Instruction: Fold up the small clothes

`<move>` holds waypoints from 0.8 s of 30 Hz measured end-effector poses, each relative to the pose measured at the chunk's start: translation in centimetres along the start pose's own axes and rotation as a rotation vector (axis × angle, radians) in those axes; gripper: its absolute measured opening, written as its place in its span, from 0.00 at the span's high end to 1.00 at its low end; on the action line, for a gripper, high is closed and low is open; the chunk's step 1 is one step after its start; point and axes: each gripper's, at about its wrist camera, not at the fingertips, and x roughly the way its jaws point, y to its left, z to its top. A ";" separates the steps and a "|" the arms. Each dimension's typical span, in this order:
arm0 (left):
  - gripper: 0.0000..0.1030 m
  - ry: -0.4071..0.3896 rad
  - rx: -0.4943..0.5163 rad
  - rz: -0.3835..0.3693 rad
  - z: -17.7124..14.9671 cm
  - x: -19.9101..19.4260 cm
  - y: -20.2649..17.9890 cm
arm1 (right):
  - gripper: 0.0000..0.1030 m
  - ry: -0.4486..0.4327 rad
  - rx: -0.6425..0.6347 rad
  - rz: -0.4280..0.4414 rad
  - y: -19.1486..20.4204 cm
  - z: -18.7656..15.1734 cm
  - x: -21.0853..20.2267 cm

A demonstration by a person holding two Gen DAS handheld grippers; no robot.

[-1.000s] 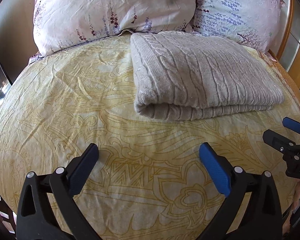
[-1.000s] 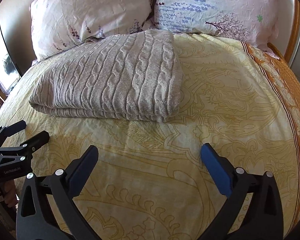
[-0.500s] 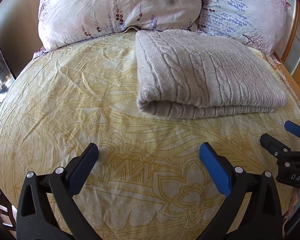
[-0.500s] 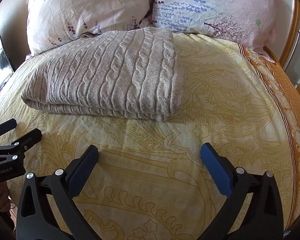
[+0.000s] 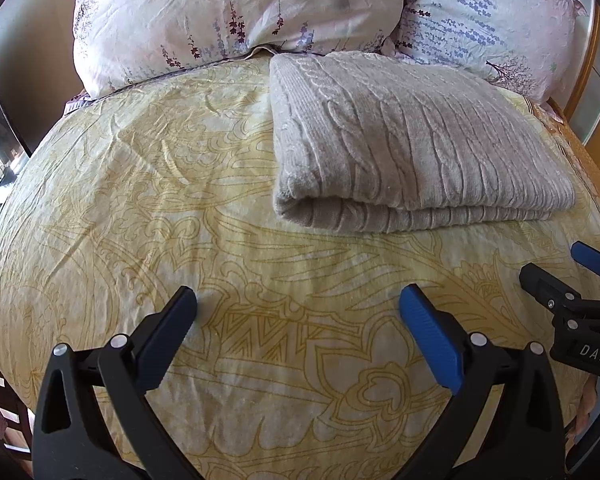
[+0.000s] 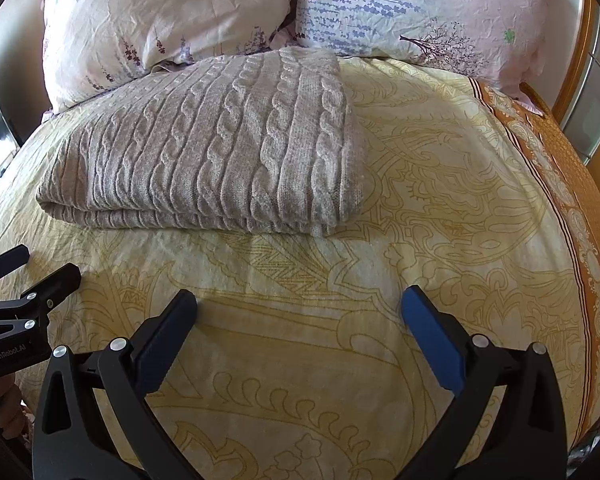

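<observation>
Folded grey cable-knit sweater (image 5: 412,152) lies finished near floral pillows (image 6: 172,12); left gripper (image 5: 296,320) and right gripper (image 6: 298,318) hover spread, empty, apart.

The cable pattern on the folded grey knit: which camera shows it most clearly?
The right wrist view: the folded grey knit shows crisp braided cables over its whole top. In the left wrist view the knit looks washed out, its cables faint, though its folded front edge is plain.
</observation>
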 end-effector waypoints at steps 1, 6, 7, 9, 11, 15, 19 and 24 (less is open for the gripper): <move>0.02 -0.001 -0.002 0.001 0.0 0.0 0.0 | 0.01 0.001 0.000 0.000 0.0 0.0 0.0; 0.02 -0.005 -0.005 0.004 -0.1 -0.1 0.0 | 0.01 0.001 -0.001 0.000 0.0 0.0 0.0; 0.02 -0.005 -0.005 0.004 -0.1 -0.1 0.0 | 0.01 0.001 0.000 0.000 0.0 0.1 0.0; 0.02 -0.004 -0.007 0.004 -0.1 -0.1 0.0 | 0.01 0.001 0.000 0.000 0.0 0.1 0.0; 0.02 -0.003 -0.008 0.006 -0.1 -0.1 -0.1 | 0.01 0.001 0.000 0.000 0.0 0.1 0.0; 0.02 -0.002 -0.008 0.005 -0.1 -0.1 -0.1 | 0.01 0.001 0.000 0.000 0.0 0.0 0.0; 0.02 -0.002 -0.008 0.005 -0.1 -0.1 -0.1 | 0.01 0.001 0.000 0.000 0.0 0.0 0.0; 0.02 -0.003 -0.009 0.006 -0.1 -0.1 -0.1 | 0.01 0.001 -0.001 0.000 0.0 0.1 0.0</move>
